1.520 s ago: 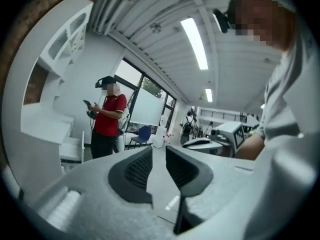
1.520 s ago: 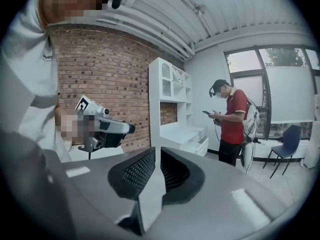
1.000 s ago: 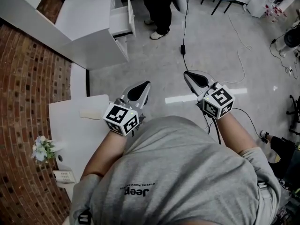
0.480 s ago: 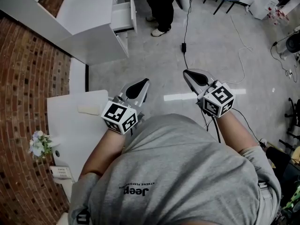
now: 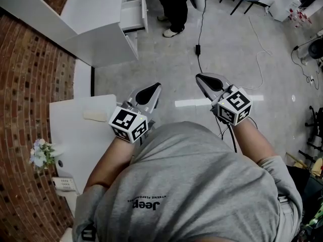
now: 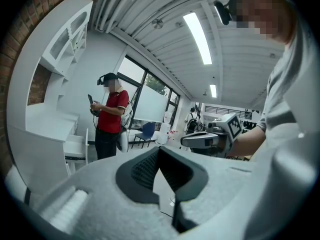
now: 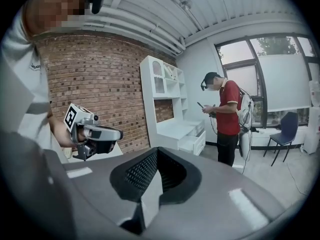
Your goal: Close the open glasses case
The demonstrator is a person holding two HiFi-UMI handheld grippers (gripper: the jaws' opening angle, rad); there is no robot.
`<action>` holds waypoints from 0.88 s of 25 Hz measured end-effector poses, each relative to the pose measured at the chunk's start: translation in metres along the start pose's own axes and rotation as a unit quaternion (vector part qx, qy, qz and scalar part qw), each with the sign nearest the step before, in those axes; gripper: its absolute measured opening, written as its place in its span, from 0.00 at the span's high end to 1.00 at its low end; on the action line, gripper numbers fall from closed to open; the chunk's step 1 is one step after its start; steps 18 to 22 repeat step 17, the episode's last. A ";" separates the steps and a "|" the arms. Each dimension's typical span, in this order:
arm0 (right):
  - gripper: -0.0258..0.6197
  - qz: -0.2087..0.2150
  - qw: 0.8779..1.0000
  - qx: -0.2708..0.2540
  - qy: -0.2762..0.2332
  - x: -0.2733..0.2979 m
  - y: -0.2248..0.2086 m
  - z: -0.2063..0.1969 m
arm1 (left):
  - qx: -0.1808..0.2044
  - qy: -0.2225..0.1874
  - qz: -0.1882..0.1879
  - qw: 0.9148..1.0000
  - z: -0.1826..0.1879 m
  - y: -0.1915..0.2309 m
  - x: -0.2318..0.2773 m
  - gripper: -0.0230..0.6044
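A pale oblong thing (image 5: 95, 116), maybe the glasses case, lies on the white table (image 5: 75, 140) at the left; whether it stands open I cannot tell. My left gripper (image 5: 153, 88) hangs beside the table's right edge, shut and empty, pointing out over the floor. My right gripper (image 5: 200, 77) is held further right over the grey floor, also shut with nothing in it. In the left gripper view the dark pads (image 6: 145, 170) meet, and the right gripper (image 6: 200, 140) shows beyond them. The right gripper view shows closed pads (image 7: 137, 174) and the left gripper (image 7: 100, 134) in front of the brick wall.
A small bunch of flowers (image 5: 40, 155) and a little white device (image 5: 64, 184) sit on the table's near part. A white shelf unit with an open drawer (image 5: 132, 14) stands ahead. A person in a red top (image 5: 171, 4) stands near it. Cables (image 5: 198, 49) cross the floor.
The head view has shifted a little, so the table and shelf sit slightly higher in the picture. Both grippers stay shut and in nearly the same place.
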State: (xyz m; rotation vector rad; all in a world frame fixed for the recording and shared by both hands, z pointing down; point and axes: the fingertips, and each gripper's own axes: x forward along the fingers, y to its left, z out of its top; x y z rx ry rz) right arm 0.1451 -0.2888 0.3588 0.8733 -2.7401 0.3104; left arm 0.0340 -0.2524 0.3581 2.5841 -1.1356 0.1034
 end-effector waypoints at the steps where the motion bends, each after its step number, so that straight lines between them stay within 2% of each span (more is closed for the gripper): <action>1: 0.95 0.001 1.000 -0.001 0.000 0.000 0.001 0.000 | -0.001 0.000 0.000 1.000 0.000 0.000 0.000 0.97; 22: 0.95 0.006 1.000 -0.005 0.006 0.005 0.001 -0.003 | -0.001 0.000 0.001 1.000 0.001 0.004 0.005 0.97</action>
